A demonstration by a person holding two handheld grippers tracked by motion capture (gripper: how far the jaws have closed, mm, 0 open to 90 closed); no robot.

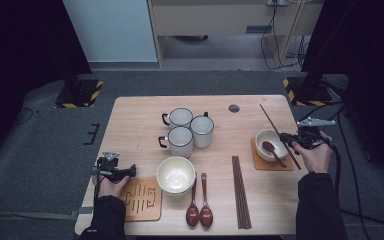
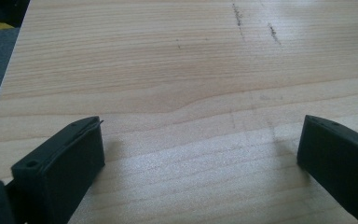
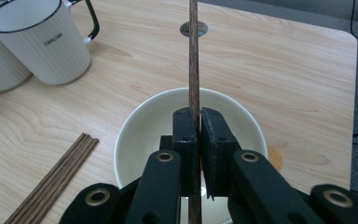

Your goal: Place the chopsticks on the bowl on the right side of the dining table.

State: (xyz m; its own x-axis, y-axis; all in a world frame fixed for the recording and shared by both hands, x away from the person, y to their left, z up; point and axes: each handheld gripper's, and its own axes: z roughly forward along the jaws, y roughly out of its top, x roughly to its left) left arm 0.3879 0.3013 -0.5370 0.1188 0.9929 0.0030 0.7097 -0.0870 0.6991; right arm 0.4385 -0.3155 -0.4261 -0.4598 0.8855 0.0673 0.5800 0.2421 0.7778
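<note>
The right claw point(image 1: 291, 141), at the right of the high view, has its jaws pressed together on a single dark wooden chopstick point(image 1: 280, 136), pinching it near the middle so the stick slants from the upper middle of the bench down across the small white bowl point(image 1: 267, 141) on its orange coaster point(image 1: 256, 161). In the right gripper view the chopstick point(image 3: 194, 56) runs straight up the frame between the two black jaws of the claw point(image 3: 199, 140), with the bowl's rim point(image 3: 135, 121) directly beneath; the lower end of the stick is cut off by the bottom edge. The high view shows a brown spoon point(image 1: 273, 152) resting in that bowl, which the claw's own body hides in the close view. The left claw point(image 1: 130, 171) rests at the lower left of the bench point(image 1: 135, 125), beside a patterned wooden trivet point(image 1: 142, 199); its jaws stand spread wide, holding nothing, with bare wood point(image 2: 191, 93) between them in the left gripper view. Three white mugs point(image 1: 185, 130) cluster at the centre, a larger bowl point(image 1: 176, 175), two spoons point(image 1: 199, 212) and a bundle of chopsticks point(image 1: 240, 192) lie along the lower middle. The mug lettering is readable in the right gripper view alone.
</note>
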